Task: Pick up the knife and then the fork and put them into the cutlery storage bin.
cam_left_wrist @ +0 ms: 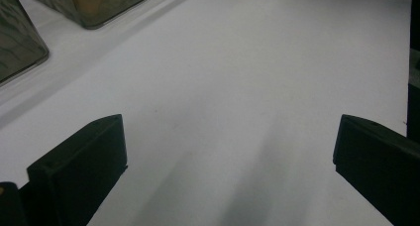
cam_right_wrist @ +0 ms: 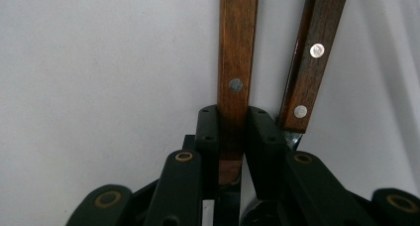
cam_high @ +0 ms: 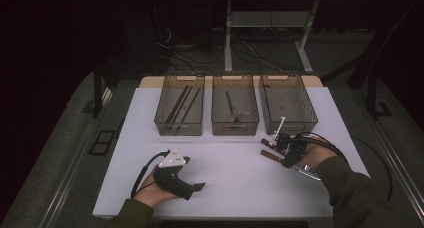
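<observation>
at the lower left of the high view the left gripper [cam_high: 199, 186] rests on the white table [cam_high: 235, 183], held in the person's left hand [cam_high: 150, 188], with its grey three-cornered plate [cam_high: 173, 159] on top and its cable looping at the left; in the left gripper view its jaws stand wide apart with bare table surface between them, nothing in them; along the upper middle of the high view three clear bins sit in a row at the far side of the table; the left bin [cam_high: 180, 105] holds several long dark sticks, the middle bin [cam_high: 235, 105] holds one slim utensil, the right bin [cam_high: 287, 104] shows contents too faint to tell; at the right of the frame, just below the right bin, the right gripper [cam_high: 281, 149] is closed narrow on a wooden-handled utensil [cam_right_wrist: 237, 62]; in the right gripper view the brown riveted handle runs up the centre of the frame from between the pressing pads; a second wooden handle [cam_right_wrist: 312, 62] lies just to its right, outside the jaws, beside the right pad; in the high view both handle ends [cam_high: 267, 148] point to the left of the gripper, close over the table; a metal part [cam_high: 307, 173] shows near the right sleeve [cam_high: 350, 193].
</observation>
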`<state>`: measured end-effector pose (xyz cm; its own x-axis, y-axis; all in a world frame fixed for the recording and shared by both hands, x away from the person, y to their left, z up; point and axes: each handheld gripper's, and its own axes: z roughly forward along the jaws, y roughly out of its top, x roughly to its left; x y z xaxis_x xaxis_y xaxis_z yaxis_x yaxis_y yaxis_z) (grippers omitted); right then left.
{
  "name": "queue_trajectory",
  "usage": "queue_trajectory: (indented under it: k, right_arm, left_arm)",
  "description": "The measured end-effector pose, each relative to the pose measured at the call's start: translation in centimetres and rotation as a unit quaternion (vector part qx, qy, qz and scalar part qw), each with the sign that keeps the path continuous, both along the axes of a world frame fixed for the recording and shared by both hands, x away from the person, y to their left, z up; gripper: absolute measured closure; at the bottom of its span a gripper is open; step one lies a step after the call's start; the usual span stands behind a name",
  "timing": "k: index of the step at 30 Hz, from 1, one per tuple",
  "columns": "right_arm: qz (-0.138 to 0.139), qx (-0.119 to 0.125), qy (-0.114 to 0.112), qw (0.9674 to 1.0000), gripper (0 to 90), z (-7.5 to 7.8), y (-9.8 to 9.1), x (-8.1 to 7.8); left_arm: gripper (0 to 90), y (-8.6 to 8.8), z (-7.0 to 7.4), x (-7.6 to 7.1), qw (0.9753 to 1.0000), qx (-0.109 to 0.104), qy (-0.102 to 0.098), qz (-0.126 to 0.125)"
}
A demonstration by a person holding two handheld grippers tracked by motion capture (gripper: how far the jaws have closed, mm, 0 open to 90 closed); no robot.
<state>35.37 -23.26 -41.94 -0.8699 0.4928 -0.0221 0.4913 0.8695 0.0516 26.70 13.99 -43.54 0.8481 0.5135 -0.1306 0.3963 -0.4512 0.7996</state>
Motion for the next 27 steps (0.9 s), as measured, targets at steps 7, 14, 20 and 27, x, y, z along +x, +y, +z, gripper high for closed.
queue_trajectory:
  k: [7, 14, 20, 27]
  right_arm:
    - [-0.019, 0.054, -0.008, 0.9983, 76.6, 0.6, -0.8, -0.3]
    - [-0.051, 0.147, -0.046, 0.9867, 76.6, 3.0, -2.6, -0.4]
    - [-0.085, 0.227, -0.084, 0.9664, 76.6, 4.7, -4.7, -0.8]
    - [-0.126, 0.33, -0.14, 0.9251, 76.5, 6.2, -7.0, -1.0]
  left_arm:
    - [0.0, 0.1, 0.0, 0.0, 1.0, -0.001, 0.001, 0.001]
    - [0.0, 0.1, 0.0, 0.0, 1.0, -0.001, 0.001, 0.0]
    - [0.0, 0.1, 0.0, 0.0, 1.0, -0.002, 0.001, 0.001]
    - [0.0, 0.1, 0.0, 0.0, 1.0, -0.003, 0.002, 0.001]
